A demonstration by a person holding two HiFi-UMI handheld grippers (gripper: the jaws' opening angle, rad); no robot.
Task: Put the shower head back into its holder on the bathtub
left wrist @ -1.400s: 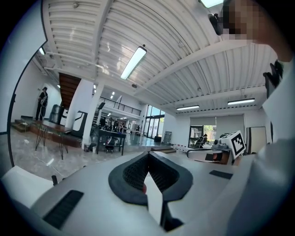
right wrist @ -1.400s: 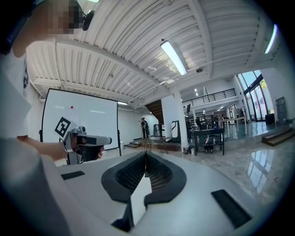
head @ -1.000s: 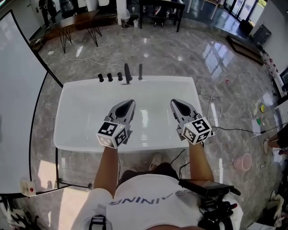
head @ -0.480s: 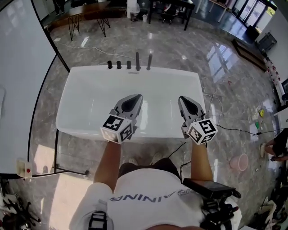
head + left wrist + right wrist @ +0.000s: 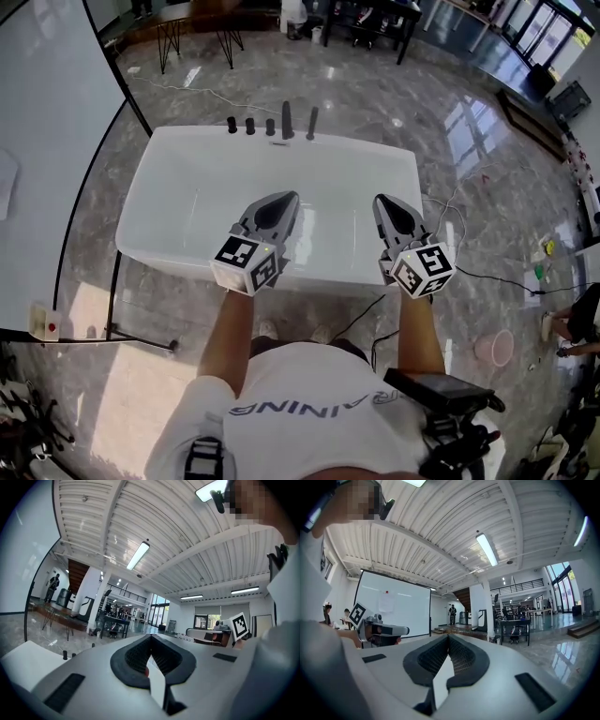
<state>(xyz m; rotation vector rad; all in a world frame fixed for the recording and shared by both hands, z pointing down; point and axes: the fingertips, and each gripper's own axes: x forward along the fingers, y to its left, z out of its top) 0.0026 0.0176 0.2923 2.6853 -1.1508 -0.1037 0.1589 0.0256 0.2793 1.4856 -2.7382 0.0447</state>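
Hovering level above the bathtub's [image 5: 349,150] near rim, left tongs [image 5: 281,200] and right tongs [image 5: 382,202] are pressed together, pinching nothing. Shower head [image 5: 312,123], probably the slim dark upright at 12 o'clock on the far rim, looks seated, so nothing needs carrying.

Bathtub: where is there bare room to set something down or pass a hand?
The bathtub basin is bare left of the left gripper and between it and the right gripper. The far rim is bare right of the black fittings; around them it is crowded.
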